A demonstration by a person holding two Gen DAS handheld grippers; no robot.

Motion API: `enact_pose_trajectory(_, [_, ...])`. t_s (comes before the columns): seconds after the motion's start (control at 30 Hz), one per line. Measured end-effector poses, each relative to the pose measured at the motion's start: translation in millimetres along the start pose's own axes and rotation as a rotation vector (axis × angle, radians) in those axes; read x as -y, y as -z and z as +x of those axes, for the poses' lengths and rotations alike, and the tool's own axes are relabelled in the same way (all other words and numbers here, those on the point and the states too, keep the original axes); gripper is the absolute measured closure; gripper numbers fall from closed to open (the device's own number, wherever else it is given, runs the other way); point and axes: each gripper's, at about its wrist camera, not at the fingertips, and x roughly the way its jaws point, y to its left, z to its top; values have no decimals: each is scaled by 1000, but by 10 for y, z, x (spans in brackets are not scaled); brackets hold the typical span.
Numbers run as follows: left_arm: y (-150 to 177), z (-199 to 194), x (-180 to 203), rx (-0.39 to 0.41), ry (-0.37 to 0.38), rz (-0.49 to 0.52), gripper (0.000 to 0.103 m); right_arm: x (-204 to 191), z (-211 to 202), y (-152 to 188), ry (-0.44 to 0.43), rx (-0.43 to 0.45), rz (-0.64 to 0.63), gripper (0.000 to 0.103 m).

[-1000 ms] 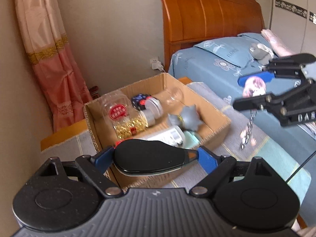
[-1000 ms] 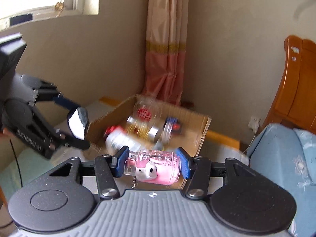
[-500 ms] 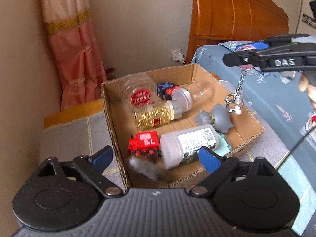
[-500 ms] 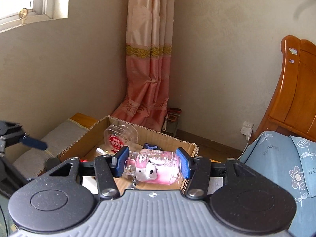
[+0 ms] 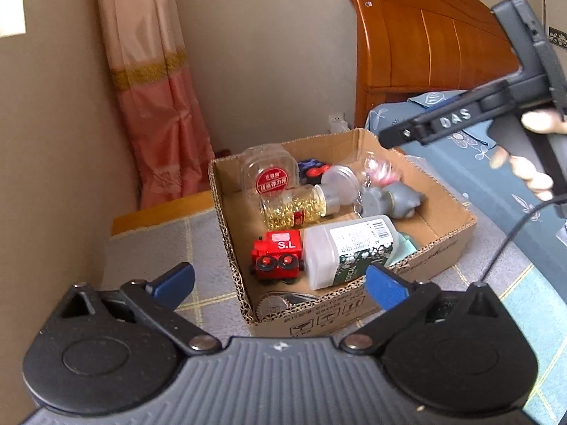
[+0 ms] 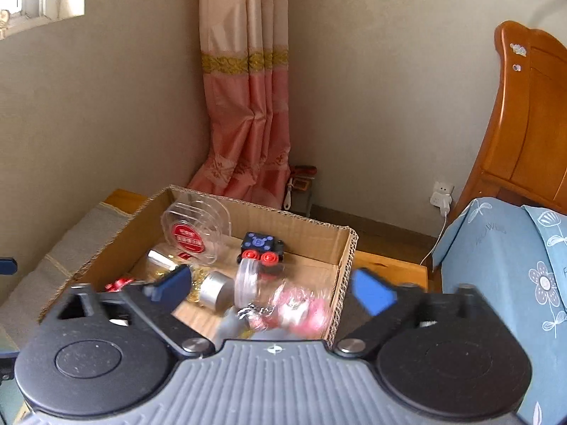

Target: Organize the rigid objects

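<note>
Both tongs, left [image 5: 278,281] and right [image 6: 267,288], are spread and carry nothing. The blurred pink keychain jar [image 6: 297,310] is in the cardboard box [image 6: 342,283], by its right wall. Lift your right tongs straight up, clear of the gold-bead bottle [image 5: 294,207] beyond.
</note>
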Motion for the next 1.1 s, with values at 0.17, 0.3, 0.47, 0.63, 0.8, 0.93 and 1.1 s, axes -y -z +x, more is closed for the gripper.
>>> enact_pose_trajectory(0.17, [33, -160, 49, 2, -49, -54, 1, -185, -375, 244, 32, -38, 28, 0])
enact_pose_trajectory(0.3, [110, -311, 170, -6, -116, -97, 1, -386, -655, 561, 130, -46, 69, 0])
enact_pose_trajectory(0.47, [220, -499, 295, -28, -144, -167, 1, -640, -868, 910, 174, -106, 134, 0])
enact_pose_trajectory(0.63, [297, -638, 369, -65, -153, -193, 1, -781, -1043, 1087, 203, -121, 180, 0])
enact_pose_trajectory(0.8, [311, -787, 377, -60, -199, -212, 1, -854, -1196, 1126, 202, -100, 196, 0])
enact_pose_trajectory(0.93, [312, -864, 380, -58, -222, -217, 1, -903, -1250, 1134, 198, -84, 199, 0])
enact_pose_trajectory(1.1, [319, -920, 408, -54, -223, -209, 1, -931, -1290, 1130, 200, -73, 194, 0])
